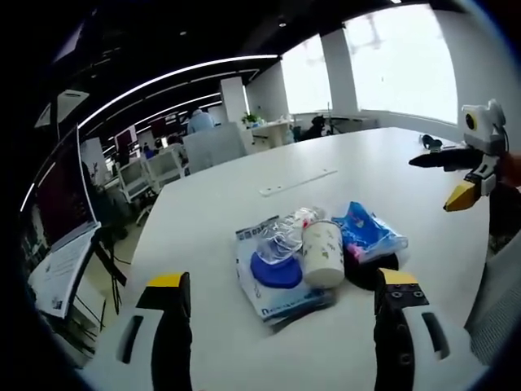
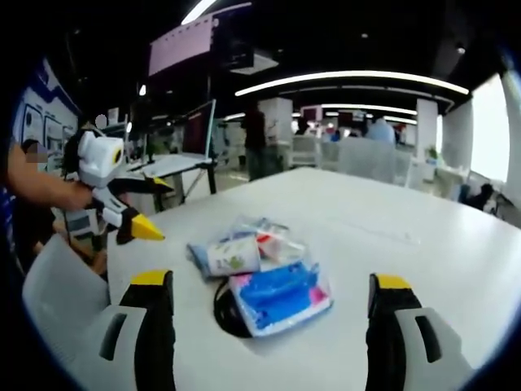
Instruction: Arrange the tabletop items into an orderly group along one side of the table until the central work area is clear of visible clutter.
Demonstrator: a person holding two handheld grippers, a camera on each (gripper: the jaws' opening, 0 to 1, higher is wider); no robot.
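1. Your left gripper (image 1: 281, 314) and right gripper (image 2: 264, 314) both hover with jaws wide, holding nothing.
2. The clutter sits mid-counter (image 1: 244, 187), at 12 o'clock of both.
3. The paper cup (image 1: 323, 252) lies tipped, light and crushable; pinch its rim gently.
4. The blue packet (image 2: 279, 296) is soft and slippery; take an edge.
5. The crumpled clear wrapper (image 1: 282, 236) weighs nothing.

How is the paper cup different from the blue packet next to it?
The paper cup is white and stiff, lying on its side; the blue packet is bright blue, soft and crinkly. The cup is round like a tube, while the packet lies flatter. Both rest in the same pile on the white table.
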